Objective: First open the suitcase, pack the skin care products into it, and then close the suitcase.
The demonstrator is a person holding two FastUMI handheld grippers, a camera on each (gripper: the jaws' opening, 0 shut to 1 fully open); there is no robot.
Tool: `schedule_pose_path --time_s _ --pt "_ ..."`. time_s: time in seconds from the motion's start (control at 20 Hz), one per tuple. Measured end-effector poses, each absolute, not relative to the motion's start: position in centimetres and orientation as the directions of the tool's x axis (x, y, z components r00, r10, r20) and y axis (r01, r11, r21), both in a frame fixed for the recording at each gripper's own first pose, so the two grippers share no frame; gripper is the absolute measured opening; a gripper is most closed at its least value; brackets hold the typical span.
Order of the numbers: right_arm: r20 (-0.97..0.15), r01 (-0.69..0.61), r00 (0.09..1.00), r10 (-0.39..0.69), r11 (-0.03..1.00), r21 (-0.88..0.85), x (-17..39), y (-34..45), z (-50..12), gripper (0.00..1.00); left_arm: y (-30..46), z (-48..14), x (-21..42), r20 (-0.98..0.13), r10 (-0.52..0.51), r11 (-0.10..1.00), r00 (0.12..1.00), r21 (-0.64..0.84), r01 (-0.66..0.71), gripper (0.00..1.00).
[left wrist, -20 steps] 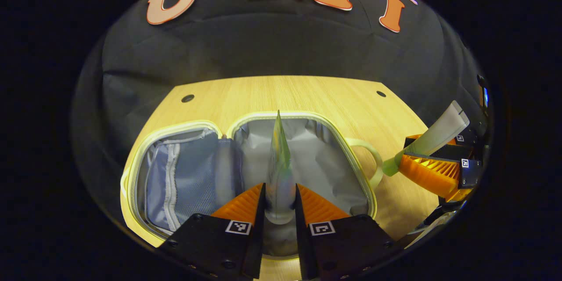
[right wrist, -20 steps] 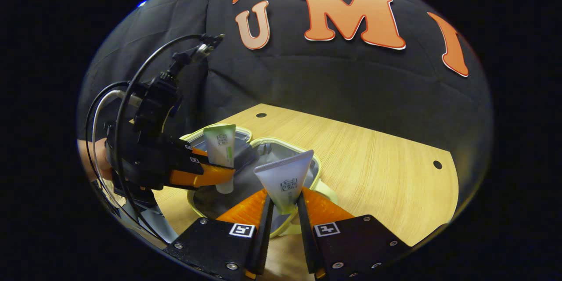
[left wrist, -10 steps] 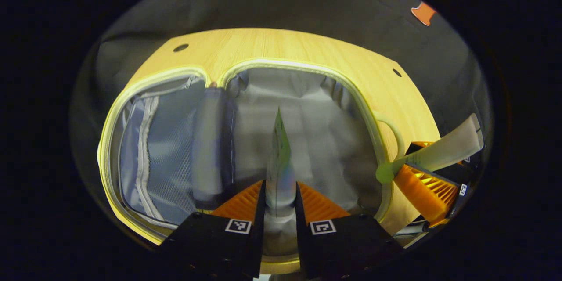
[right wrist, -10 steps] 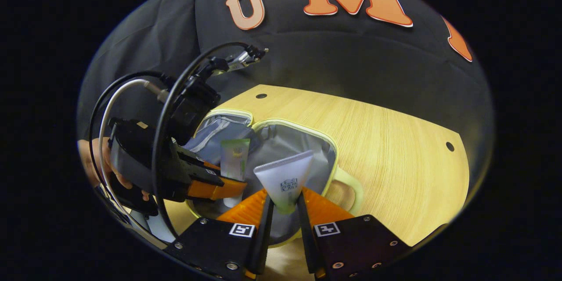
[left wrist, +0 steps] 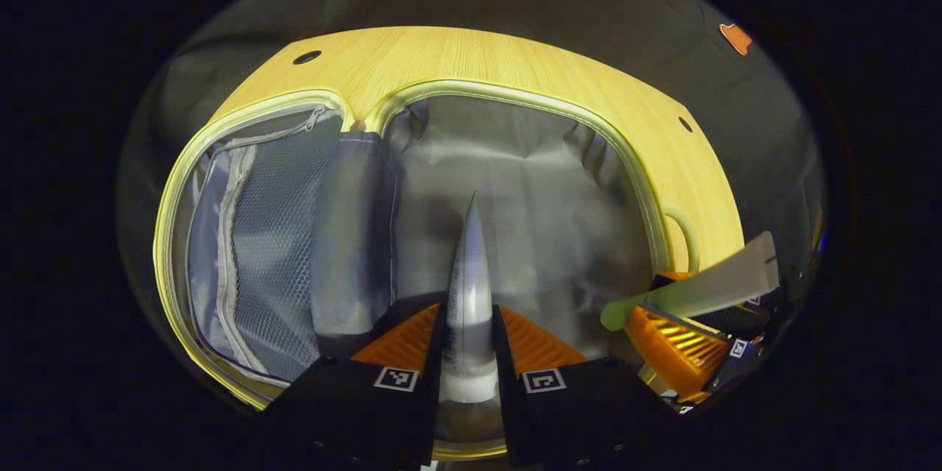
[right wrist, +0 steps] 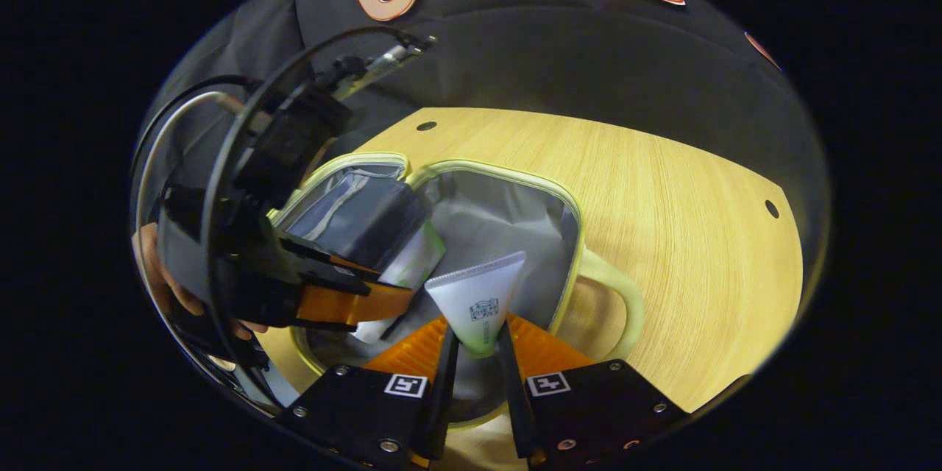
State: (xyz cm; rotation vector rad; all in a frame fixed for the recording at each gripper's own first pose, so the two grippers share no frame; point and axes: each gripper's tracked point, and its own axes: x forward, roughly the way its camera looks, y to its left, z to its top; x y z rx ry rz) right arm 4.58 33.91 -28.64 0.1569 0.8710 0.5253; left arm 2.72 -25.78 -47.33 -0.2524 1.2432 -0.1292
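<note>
The pale yellow suitcase (left wrist: 515, 92) lies open on the table, with a mesh pocket half (left wrist: 250, 235) on the left and a grey-lined half (left wrist: 544, 199) on the right. My left gripper (left wrist: 469, 331) is shut on a white and green tube (left wrist: 469, 287), held low over the grey half. In the right gripper view this left gripper (right wrist: 390, 283) holds the tube (right wrist: 412, 265) tilted inside the suitcase (right wrist: 570, 213). My right gripper (right wrist: 477, 342) is shut on a white tube with a green cap (right wrist: 478, 298) above the suitcase's near edge. The left gripper view shows that gripper (left wrist: 651, 303) and its tube (left wrist: 699, 293) at the right.
The suitcase's loop handle (right wrist: 625, 302) sticks out toward the bare wooden table (right wrist: 699, 235). A hand (right wrist: 158, 280) grips the left gripper, and black and white cables (right wrist: 221, 132) arch above it. Small holes (left wrist: 307, 57) mark the tabletop near its far edge.
Both grippers have come down toward the open suitcase. The left gripper's tube has tipped from upright to slanting into the grey half. The right gripper has moved closer over the suitcase's edge.
</note>
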Motion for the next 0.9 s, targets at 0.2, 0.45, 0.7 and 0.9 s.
schedule_pose_path --time_s 0.2,0.45,0.7,0.9 --pt "-0.714 -0.344 0.483 0.507 0.86 0.378 4.8 34.4 -29.8 0.35 -24.5 -44.6 3.4 -0.884 -0.213 0.972 0.416 -0.235 -0.001 0.54" --pt "-0.743 -0.254 0.426 0.516 0.856 0.45 5.0 33.5 -30.0 0.35 -20.7 -40.1 3.6 -0.823 -0.114 0.986 0.557 -0.161 -0.036 0.64" --pt "-0.756 -0.219 0.397 0.521 0.853 0.474 5.0 32.6 -30.0 0.37 -15.8 -37.2 3.5 -0.771 -0.094 0.961 0.63 -0.237 -0.146 0.9" --pt "-0.752 -0.22 0.397 0.526 0.85 0.478 4.8 33.0 -29.7 0.4 -10.0 -37.1 3.3 -0.749 -0.003 0.942 0.663 -0.225 -0.251 0.94"
